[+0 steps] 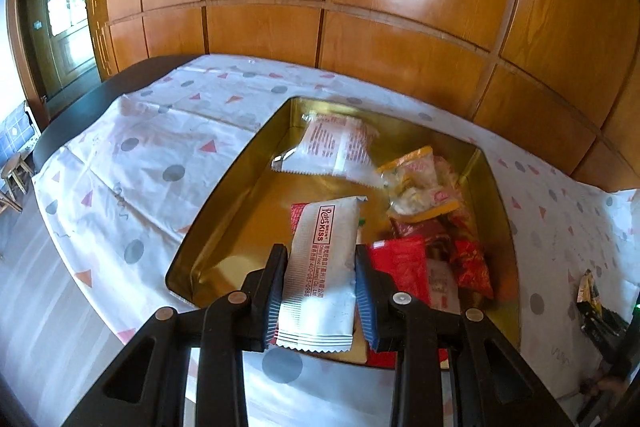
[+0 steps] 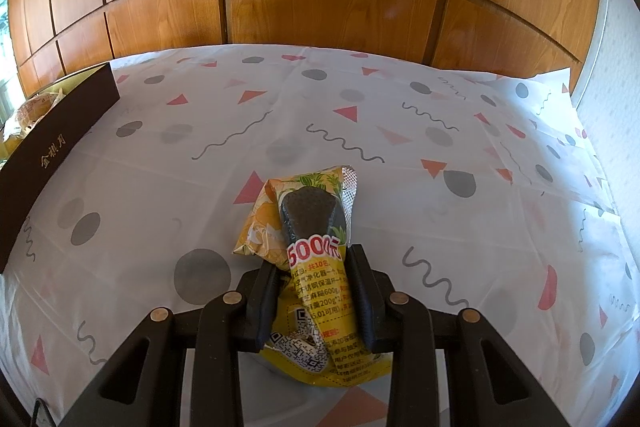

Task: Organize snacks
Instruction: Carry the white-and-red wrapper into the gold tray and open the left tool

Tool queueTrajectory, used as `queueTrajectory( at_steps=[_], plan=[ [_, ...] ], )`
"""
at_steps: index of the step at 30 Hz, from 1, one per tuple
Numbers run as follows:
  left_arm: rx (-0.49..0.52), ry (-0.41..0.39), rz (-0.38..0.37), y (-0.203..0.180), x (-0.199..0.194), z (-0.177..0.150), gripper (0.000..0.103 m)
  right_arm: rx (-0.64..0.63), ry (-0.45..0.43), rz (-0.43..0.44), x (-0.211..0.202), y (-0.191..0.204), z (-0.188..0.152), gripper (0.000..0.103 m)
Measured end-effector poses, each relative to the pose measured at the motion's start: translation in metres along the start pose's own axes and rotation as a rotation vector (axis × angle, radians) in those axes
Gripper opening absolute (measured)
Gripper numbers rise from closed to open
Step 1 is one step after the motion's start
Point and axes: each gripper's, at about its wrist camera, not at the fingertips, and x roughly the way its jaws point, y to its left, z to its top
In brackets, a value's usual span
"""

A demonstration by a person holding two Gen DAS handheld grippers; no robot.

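two packets are in hand at once. the left gripper (image 1: 322, 281) pinches a white snack packet (image 1: 322, 271) across its narrow width, the long axis running straight out along the fingers, and it hangs over the near end of the gold tin (image 1: 224, 211), where red packets (image 1: 404, 271) and other sweets already lie. the right gripper (image 2: 316, 291) is closed on a yellow pineapple packet (image 2: 312, 247), also lengthwise between the fingers, low over the patterned tablecloth (image 2: 400, 155). from there the tin's dark wall (image 2: 56, 143) sits well off to the left. i'd say the left one drops first, being directly above; the right must travel leftward.
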Motion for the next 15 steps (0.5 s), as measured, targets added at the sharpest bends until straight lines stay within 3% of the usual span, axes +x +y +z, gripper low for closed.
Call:
queueTrajectory(
  at_steps=[8,11,15],
  plan=[
    [-0.081,0.061,0.030,0.029,0.009,-0.011,0.033,0.008,-0.006,0.009,-0.001,-0.002,0.000,0.033],
    [-0.169,0.099,-0.034,0.042,0.013,-0.011,0.033,0.009,-0.007,0.011,-0.001,-0.003,0.000,0.033],
    [-0.183,0.103,-0.065,0.043,0.013,-0.005,0.033,0.008,-0.008,0.012,-0.001,-0.003,0.000,0.033]
  ],
)
